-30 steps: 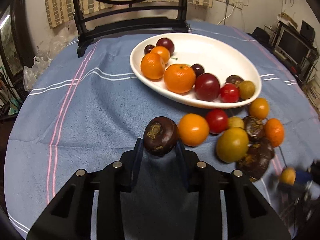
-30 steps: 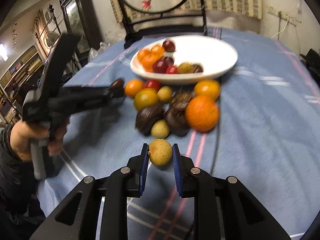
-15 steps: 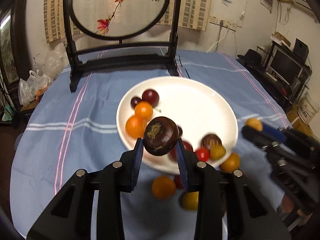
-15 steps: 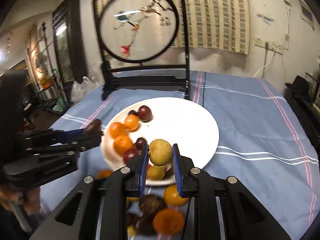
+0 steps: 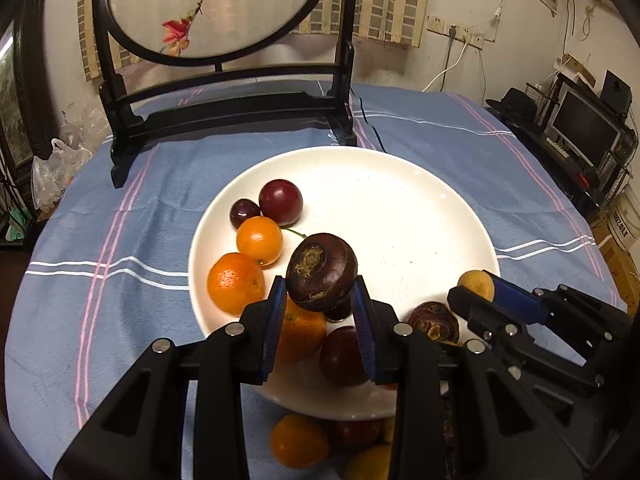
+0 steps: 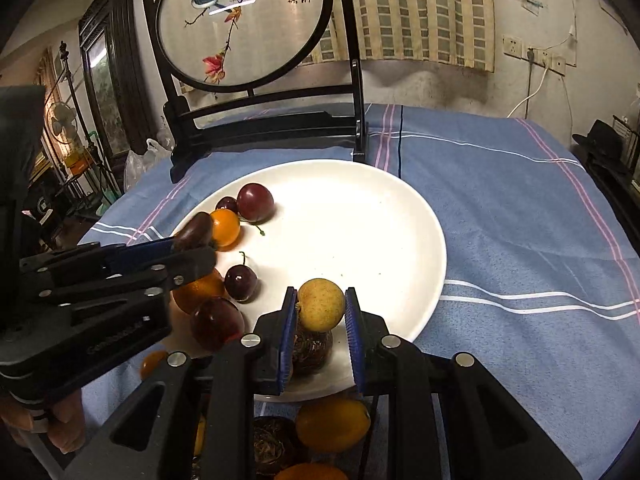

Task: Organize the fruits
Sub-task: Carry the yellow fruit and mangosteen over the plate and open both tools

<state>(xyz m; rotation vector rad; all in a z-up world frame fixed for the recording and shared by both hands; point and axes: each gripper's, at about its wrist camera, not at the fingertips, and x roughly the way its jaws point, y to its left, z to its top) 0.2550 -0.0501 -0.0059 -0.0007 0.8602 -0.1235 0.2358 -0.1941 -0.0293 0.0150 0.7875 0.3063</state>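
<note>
My left gripper is shut on a dark brown round fruit, held above the near left part of the white plate. In the right wrist view that gripper comes in from the left with the same fruit at its tip. My right gripper is shut on a small yellow fruit over the plate's near rim; the left wrist view shows it at the right with that fruit. On the plate lie oranges, dark red plums and a cherry.
More fruit lies on the blue striped cloth just before the plate: an orange and a yellow fruit. A black framed round screen stands behind the plate. The plate's far right half is bare.
Both grippers have moved forward from the loose fruit on the cloth to above the plate, each carrying its fruit. The plate now fills the middle of both views.
</note>
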